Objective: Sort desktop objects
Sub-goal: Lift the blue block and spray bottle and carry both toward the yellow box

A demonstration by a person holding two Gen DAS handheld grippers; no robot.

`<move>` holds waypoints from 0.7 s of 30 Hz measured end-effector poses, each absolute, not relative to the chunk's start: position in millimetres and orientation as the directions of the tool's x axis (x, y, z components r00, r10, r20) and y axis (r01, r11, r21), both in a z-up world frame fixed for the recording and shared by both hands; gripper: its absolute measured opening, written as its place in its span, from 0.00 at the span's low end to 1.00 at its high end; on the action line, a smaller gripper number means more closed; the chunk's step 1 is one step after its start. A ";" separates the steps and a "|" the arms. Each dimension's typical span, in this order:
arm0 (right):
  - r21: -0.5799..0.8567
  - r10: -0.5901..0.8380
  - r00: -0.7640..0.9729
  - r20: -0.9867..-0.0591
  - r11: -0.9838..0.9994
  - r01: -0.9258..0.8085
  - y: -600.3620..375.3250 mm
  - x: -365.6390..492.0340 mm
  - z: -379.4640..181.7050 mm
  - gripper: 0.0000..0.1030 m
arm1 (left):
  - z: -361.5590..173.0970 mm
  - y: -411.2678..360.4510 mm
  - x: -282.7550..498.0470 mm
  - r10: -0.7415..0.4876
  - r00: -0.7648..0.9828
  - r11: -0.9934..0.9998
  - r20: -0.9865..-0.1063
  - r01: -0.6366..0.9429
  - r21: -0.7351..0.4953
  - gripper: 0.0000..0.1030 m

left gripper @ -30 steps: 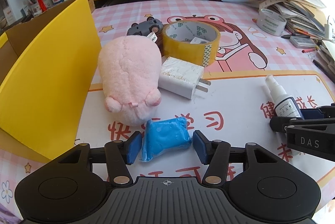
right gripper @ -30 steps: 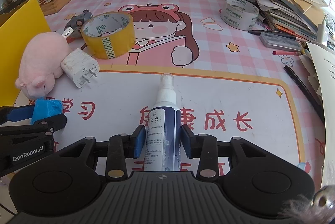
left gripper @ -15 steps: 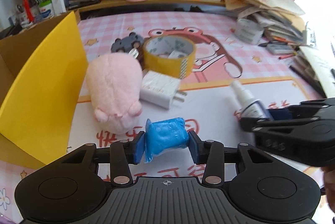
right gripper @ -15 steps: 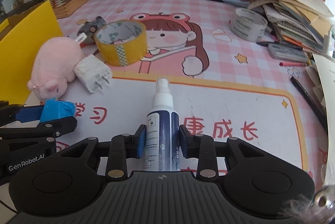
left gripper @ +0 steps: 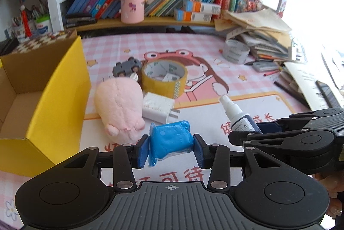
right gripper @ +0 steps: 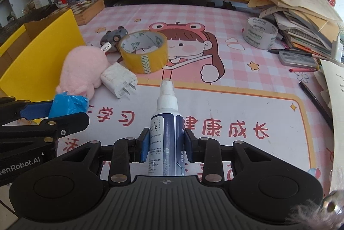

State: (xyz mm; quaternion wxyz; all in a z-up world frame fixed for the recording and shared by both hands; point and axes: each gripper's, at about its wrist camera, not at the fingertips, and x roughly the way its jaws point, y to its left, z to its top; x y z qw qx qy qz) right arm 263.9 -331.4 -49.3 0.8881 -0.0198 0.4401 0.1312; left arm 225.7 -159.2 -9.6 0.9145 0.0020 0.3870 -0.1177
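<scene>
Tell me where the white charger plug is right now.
The white charger plug lies on the desk mat left of centre in the right wrist view, against the pink plush toy and just before the yellow tape roll.

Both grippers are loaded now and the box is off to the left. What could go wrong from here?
1. The blue packet is soft and bulges between the left gripper's pads; it may slip out.
2. The spray bottle in the right gripper is held low on its body, so its nozzle end could swing.
3. The two grippers sit close together; carrying both loads to the yellow box risks a bump.
</scene>
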 end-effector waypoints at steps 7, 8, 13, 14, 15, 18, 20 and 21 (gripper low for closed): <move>0.056 0.181 0.646 -0.742 0.976 -0.209 -313.7 236.1 -24.6 0.29 | 11.6 -131.7 204.5 -0.258 0.704 0.959 -0.661 0.268 -0.089 0.40; 0.058 0.178 0.651 -0.738 0.978 -0.201 -309.9 232.6 -21.9 0.29 | 13.6 -125.9 200.3 -0.264 0.708 0.958 -0.656 0.274 -0.089 0.40; 0.058 0.156 0.669 -0.727 0.984 -0.167 -285.6 209.9 -14.3 0.29 | 18.2 -97.4 180.4 -0.284 0.714 0.950 -0.640 0.299 -0.089 0.40; 0.058 0.152 0.669 -0.728 0.985 -0.162 -279.9 205.0 -13.8 0.29 | 18.5 -91.3 176.6 -0.288 0.714 0.949 -0.638 0.302 -0.091 0.40; 0.057 0.148 0.669 -0.729 0.986 -0.157 -273.9 199.9 -13.5 0.29 | 18.7 -85.2 172.7 -0.292 0.714 0.948 -0.636 0.305 -0.093 0.40; 0.046 0.135 0.670 -0.730 0.988 -0.149 -254.3 182.9 -13.1 0.29 | 17.8 -66.0 160.5 -0.306 0.711 0.944 -0.634 0.311 -0.108 0.40; 0.032 0.125 0.675 -0.727 0.988 -0.148 -240.8 169.6 -13.4 0.29 | 16.4 -53.0 150.8 -0.317 0.707 0.941 -0.632 0.318 -0.116 0.40; 0.025 0.120 0.678 -0.725 0.989 -0.149 -233.9 163.1 -13.5 0.29 | 15.9 -47.2 145.3 -0.322 0.705 0.939 -0.632 0.321 -0.120 0.40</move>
